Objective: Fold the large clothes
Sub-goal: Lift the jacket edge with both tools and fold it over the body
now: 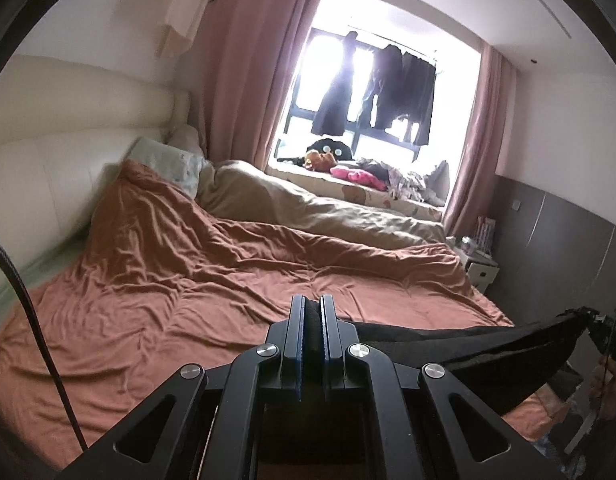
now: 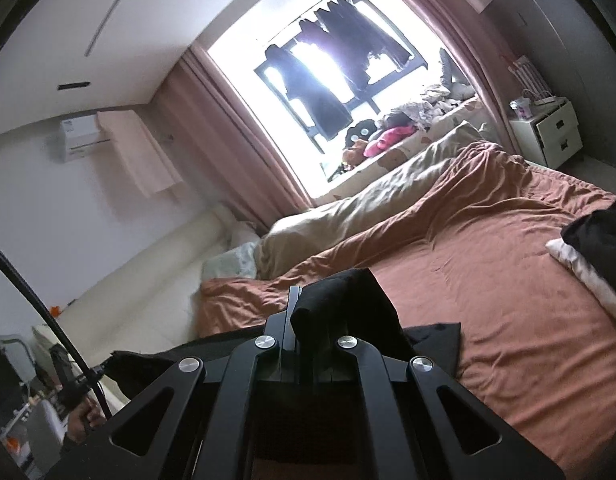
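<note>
A black garment (image 1: 487,344) is stretched in the air between my two grippers, above the near edge of the bed. My left gripper (image 1: 312,304) is shut on one end of it, black cloth pinched between the fingers. The cloth runs right to my right gripper (image 1: 595,320), seen at the frame edge. In the right wrist view my right gripper (image 2: 304,300) is shut on a bunched corner of the black garment (image 2: 347,296), which drapes over the fingers and hides the right one. The left gripper (image 2: 88,374) shows at the far end of the cloth.
The bed is covered by a rumpled rust-orange duvet (image 1: 188,280) with a beige duvet (image 1: 327,208) beyond it. Pillows (image 1: 168,160) lie by the cream headboard. A white nightstand (image 2: 547,136) stands at the bedside. Dark clothes (image 1: 387,88) hang in the window. More dark clothing (image 2: 599,236) lies at the right.
</note>
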Tool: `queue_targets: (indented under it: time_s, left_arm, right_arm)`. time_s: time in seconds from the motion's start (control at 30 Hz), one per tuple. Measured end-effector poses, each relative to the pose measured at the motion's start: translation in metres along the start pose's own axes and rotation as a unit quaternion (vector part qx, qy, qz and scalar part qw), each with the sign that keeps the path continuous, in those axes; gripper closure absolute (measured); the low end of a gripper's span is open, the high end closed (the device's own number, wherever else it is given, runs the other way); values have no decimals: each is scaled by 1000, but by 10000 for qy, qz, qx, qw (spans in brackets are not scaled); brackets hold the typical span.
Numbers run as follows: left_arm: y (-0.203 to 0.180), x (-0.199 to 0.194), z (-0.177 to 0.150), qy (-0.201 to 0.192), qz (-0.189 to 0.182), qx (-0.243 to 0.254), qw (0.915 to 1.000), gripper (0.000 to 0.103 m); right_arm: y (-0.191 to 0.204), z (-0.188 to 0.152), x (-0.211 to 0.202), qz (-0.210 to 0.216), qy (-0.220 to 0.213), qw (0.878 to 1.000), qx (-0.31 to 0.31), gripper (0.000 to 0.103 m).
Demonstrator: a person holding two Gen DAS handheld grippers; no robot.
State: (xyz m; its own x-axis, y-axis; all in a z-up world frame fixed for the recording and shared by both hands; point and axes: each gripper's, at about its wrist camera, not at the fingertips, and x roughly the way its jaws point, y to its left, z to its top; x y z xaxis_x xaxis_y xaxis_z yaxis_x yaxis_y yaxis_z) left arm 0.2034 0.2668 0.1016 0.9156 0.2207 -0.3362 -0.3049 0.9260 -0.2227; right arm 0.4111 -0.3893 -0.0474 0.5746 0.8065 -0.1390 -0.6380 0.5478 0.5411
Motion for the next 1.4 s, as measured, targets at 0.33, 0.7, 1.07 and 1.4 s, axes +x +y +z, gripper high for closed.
queue_targets:
  time_s: [0.33,0.7,1.07,1.4]
  left_arm:
    - [12,109,10,401,152,36,9991,96]
    - [46,233,-34,1175,372,8,9924,96]
    - [80,327,-89,1882,598,-194,9801,95]
    - [90,323,-72,1593,702,-560,9831,11]
  right_arm:
    - [-13,32,98,-308,268,9992,-44,103]
    - [-56,23,212,-777,885,9929,141,103]
    - [-60,19,298,-1406,1402,9801,-9,103]
    - [-35,31,308,-1830,1272,9747,-159,0]
